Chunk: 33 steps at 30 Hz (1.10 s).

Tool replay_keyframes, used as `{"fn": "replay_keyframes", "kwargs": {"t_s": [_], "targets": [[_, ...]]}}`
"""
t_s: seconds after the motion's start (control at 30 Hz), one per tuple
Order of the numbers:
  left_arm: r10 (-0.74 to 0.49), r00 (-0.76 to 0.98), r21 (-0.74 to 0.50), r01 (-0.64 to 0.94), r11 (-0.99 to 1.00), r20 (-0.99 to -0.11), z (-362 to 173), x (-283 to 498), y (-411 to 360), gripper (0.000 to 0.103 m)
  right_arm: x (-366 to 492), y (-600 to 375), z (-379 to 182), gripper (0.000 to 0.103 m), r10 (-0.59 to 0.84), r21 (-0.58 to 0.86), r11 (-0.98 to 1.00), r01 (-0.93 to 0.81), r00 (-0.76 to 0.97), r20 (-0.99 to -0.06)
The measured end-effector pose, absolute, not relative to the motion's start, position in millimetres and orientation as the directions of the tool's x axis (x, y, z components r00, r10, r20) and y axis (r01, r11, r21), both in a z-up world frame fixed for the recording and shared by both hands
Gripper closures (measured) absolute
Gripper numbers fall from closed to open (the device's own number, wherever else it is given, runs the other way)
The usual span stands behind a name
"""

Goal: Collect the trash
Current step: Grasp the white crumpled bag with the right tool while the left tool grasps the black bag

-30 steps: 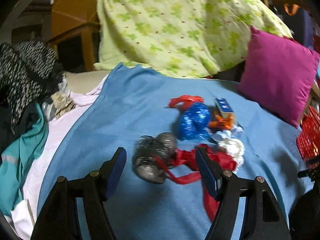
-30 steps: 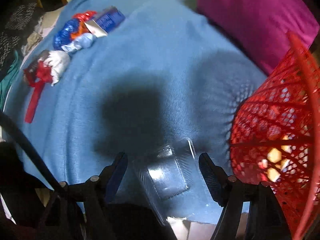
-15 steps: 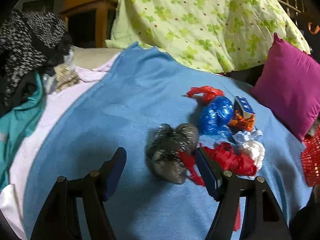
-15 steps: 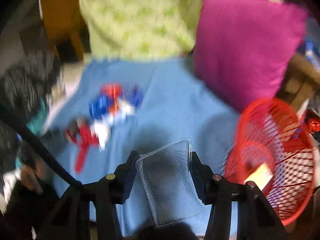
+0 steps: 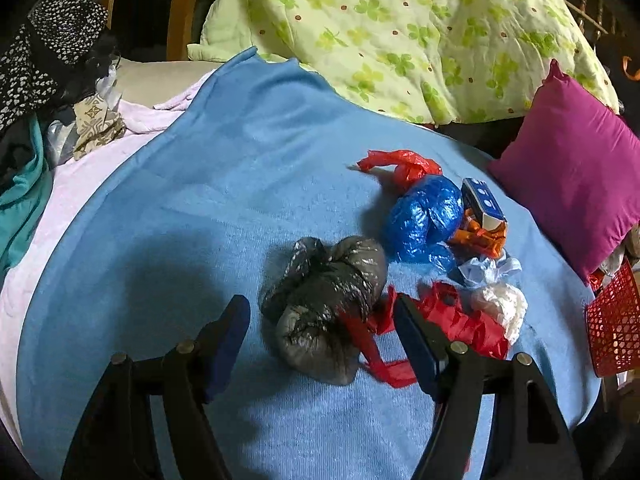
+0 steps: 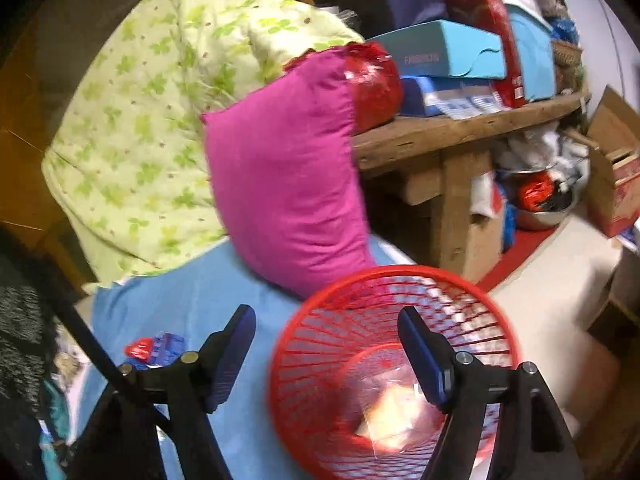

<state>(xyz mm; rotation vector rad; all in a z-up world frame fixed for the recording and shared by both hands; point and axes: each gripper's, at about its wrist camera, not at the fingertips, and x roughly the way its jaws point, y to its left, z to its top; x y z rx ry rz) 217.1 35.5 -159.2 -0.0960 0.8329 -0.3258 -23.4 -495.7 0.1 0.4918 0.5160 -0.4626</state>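
A crumpled grey plastic bag [image 5: 326, 306] lies on the blue blanket [image 5: 224, 200], between the tips of my open left gripper [image 5: 320, 336]. Beside it lie a red bag [image 5: 460, 326], a white wad [image 5: 500, 306], a blue bag [image 5: 426, 216], a small blue carton [image 5: 482, 202] and another red bag [image 5: 400, 164]. My right gripper [image 6: 326, 346] is open and empty above the red mesh basket [image 6: 320, 344]. A clear plastic container [image 6: 394, 412] lies inside the basket.
A magenta pillow [image 5: 572, 184] and a green floral quilt [image 5: 400, 28] lie at the back. Clothes [image 5: 36, 80] are piled at the left. The basket's edge [image 5: 612, 320] shows at the right. A cluttered wooden table [image 6: 460, 120] stands behind the basket.
My right gripper swung over the basket, opened and let the clear container drop in. My left gripper moved closer to the grey bag.
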Motion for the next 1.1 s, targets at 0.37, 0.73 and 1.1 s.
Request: {"fn": "replay_keyframes", "kwargs": {"t_s": [0.37,0.73,1.1], "targets": [[-0.411,0.551,-0.302,0.281,0.911,-0.726,-167,237,34,0.043,127,-290,-61,0.031,0.213,0.316,0.949,0.013,0.711,-0.67],[-0.442,0.486,-0.357,0.262,0.897,-0.754,-181,247,34,0.054,222,-228,-186,0.047,0.4,0.486,0.872,0.052,0.496,-0.771],[-0.448,0.488,-0.33,0.311,0.891,-0.749,-182,239,22,0.077,215,-223,-194,0.071,0.469,0.548,0.837,0.015,0.498,-0.73]]}}
